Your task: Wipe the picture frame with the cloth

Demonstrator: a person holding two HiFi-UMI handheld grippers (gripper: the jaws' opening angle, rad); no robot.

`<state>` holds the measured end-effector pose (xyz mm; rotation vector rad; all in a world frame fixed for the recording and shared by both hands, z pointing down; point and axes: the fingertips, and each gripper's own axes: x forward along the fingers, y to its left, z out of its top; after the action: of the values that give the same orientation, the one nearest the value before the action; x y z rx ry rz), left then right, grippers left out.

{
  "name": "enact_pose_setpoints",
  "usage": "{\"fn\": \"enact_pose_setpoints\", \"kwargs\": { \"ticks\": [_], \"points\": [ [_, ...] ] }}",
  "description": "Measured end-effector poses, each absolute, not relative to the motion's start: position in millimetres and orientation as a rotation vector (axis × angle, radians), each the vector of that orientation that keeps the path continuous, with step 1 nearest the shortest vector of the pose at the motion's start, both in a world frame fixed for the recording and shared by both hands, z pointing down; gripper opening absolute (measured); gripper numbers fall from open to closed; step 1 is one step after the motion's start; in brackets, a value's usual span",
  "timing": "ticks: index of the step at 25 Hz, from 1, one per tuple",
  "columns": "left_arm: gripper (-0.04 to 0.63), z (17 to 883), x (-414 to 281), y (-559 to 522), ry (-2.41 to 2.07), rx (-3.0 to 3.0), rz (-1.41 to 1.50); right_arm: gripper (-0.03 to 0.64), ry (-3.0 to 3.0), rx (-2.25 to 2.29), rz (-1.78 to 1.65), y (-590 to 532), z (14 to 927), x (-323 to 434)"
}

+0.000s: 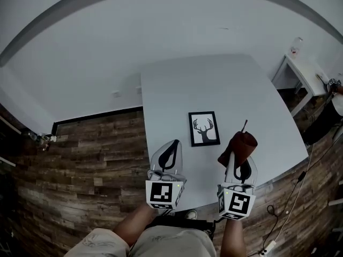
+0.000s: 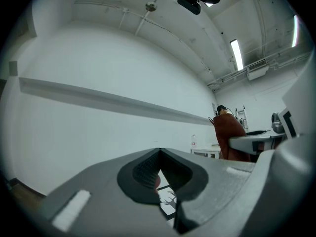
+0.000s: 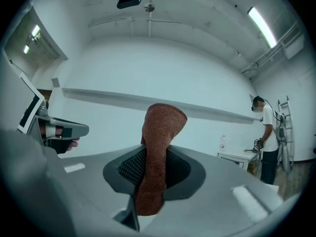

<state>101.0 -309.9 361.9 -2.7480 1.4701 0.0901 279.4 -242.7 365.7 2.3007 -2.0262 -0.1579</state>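
Note:
The picture frame point(image 1: 204, 128), black with a deer-head print, lies flat on the white table point(image 1: 177, 90), near its front half. My right gripper point(image 1: 236, 155) is shut on a reddish-brown cloth point(image 1: 239, 148), which sticks up past the jaws just right of the frame. In the right gripper view the cloth point(image 3: 161, 132) stands upright, pinched between the pads of the gripper point(image 3: 156, 156). My left gripper point(image 1: 172, 145) hovers left of the frame, shut and empty. Below the closed jaws of the left gripper point(image 2: 159, 154) a corner of the frame point(image 2: 168, 202) shows, with the cloth point(image 2: 229, 132) off to the right.
A small white side table point(image 1: 303, 70) with a bottle point(image 1: 296, 46) stands at the back right. Wooden floor point(image 1: 91, 154) surrounds the table, with cables point(image 1: 278, 218) at the lower right. A person point(image 3: 269, 139) stands by the side table.

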Motion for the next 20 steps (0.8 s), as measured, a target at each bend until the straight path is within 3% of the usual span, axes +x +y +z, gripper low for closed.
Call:
{"fn": "enact_pose_setpoints", "kwargs": {
  "ticks": [20],
  "points": [
    [0.000, 353.0, 100.4, -300.2, 1.480, -2.744, 0.135, 0.107, -2.057, 2.290, -0.164, -229.5, 363.7, 283.4]
  ]
}}
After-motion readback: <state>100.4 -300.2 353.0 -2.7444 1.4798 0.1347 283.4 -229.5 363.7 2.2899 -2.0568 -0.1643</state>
